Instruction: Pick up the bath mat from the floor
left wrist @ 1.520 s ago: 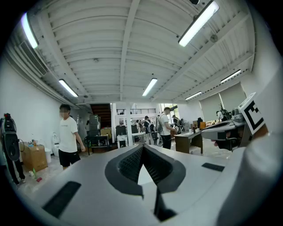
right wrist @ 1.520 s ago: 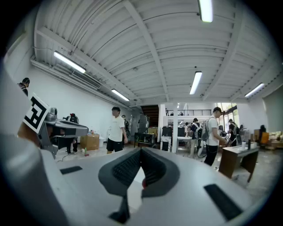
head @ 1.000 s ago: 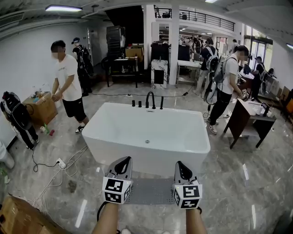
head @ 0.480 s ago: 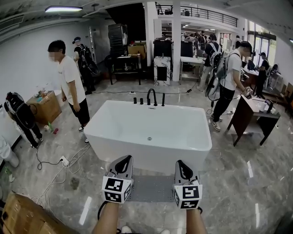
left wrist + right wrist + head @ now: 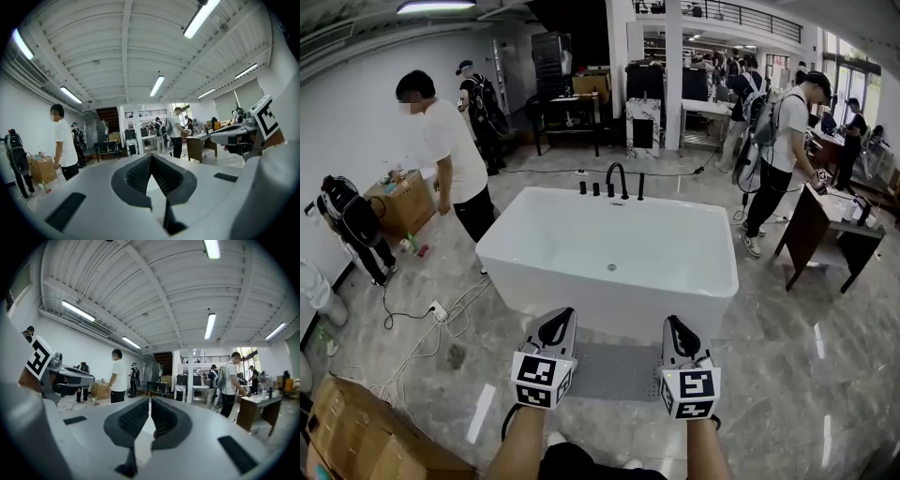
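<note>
Left gripper (image 5: 560,321) and right gripper (image 5: 674,326), both clenched empty, hover over the grey rectangular textured bath mat (image 5: 614,371) beside the white freestanding bathtub (image 5: 600,305).

A glossy grey marble-patterned tile floor (image 5: 787,375) carries a white rectangular freestanding bathtub (image 5: 609,253) at its middle. A grey rectangular bath mat (image 5: 614,372) lies flat on the tiles just beside the tub's near side. To the left, a white socket block (image 5: 433,311) with loose white cables lies on the floor. A brown cardboard box (image 5: 356,441) sits at the lower left, and a dark wooden desk (image 5: 825,230) stands at the right.
</note>
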`<control>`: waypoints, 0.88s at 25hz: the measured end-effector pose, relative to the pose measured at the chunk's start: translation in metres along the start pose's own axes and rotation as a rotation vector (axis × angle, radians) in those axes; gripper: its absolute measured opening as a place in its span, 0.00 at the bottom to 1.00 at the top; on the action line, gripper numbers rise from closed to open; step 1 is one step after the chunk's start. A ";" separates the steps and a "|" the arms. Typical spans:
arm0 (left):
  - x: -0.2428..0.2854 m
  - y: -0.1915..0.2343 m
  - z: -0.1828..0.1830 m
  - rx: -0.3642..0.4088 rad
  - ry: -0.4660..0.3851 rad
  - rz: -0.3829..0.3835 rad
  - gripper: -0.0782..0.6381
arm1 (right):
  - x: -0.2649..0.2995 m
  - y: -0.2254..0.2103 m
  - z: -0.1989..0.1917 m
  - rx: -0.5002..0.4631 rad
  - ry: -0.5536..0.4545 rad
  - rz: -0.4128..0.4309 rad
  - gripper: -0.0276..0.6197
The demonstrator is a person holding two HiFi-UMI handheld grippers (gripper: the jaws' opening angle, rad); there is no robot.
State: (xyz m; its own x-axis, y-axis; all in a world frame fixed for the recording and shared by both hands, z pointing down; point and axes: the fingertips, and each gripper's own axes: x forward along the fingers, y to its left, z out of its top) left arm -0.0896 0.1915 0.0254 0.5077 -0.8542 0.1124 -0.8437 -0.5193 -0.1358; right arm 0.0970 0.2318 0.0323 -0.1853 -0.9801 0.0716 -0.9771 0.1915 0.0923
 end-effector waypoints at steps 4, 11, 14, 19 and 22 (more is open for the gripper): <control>0.016 0.011 -0.003 -0.001 0.003 0.002 0.10 | 0.017 0.000 -0.002 -0.008 0.009 0.009 0.08; 0.077 0.050 -0.018 -0.022 0.012 -0.029 0.10 | 0.083 -0.005 -0.005 -0.023 0.027 -0.005 0.08; 0.104 0.076 -0.027 -0.049 0.018 -0.046 0.10 | 0.117 -0.003 -0.007 -0.028 0.046 -0.028 0.08; 0.145 0.122 -0.039 -0.082 0.023 -0.085 0.10 | 0.173 0.008 -0.004 -0.041 0.076 -0.064 0.08; 0.163 0.148 -0.049 -0.083 0.037 -0.115 0.10 | 0.202 0.019 -0.002 -0.046 0.094 -0.094 0.08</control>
State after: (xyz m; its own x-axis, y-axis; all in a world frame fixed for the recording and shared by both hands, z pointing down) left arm -0.1406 -0.0231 0.0714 0.5966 -0.7866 0.1590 -0.7925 -0.6087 -0.0383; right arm 0.0417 0.0380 0.0504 -0.0801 -0.9850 0.1531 -0.9836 0.1030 0.1483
